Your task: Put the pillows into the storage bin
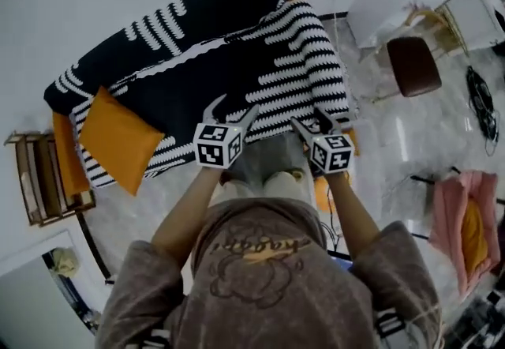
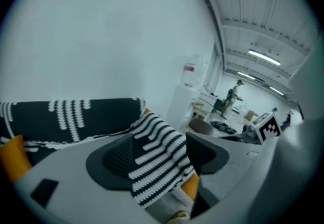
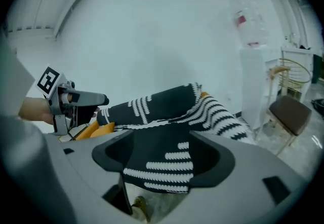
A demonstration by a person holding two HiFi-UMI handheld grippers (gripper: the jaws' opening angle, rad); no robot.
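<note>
An orange pillow [image 1: 118, 138] leans on the left end of a sofa draped in a black-and-white striped blanket [image 1: 237, 47]. Both grippers hover over the sofa's front edge, apart from the pillow. My left gripper [image 1: 232, 111] is open with nothing between its jaws. My right gripper [image 1: 316, 123] is likewise open and empty. In the left gripper view my left gripper [image 2: 162, 157] frames the striped blanket [image 2: 157, 152], with the pillow [image 2: 12, 159] at far left. The right gripper view has my right gripper [image 3: 163, 159] facing the blanket [image 3: 167, 164], the pillow [image 3: 83, 129] and the left gripper [image 3: 66, 99].
A pink fabric container [image 1: 450, 213] holding something orange [image 1: 471, 237] stands on the floor at right. A brown chair [image 1: 413, 65] is beyond the sofa's right end, a wooden rack [image 1: 35, 178] at its left end. An orange object [image 1: 322, 196] lies by my feet.
</note>
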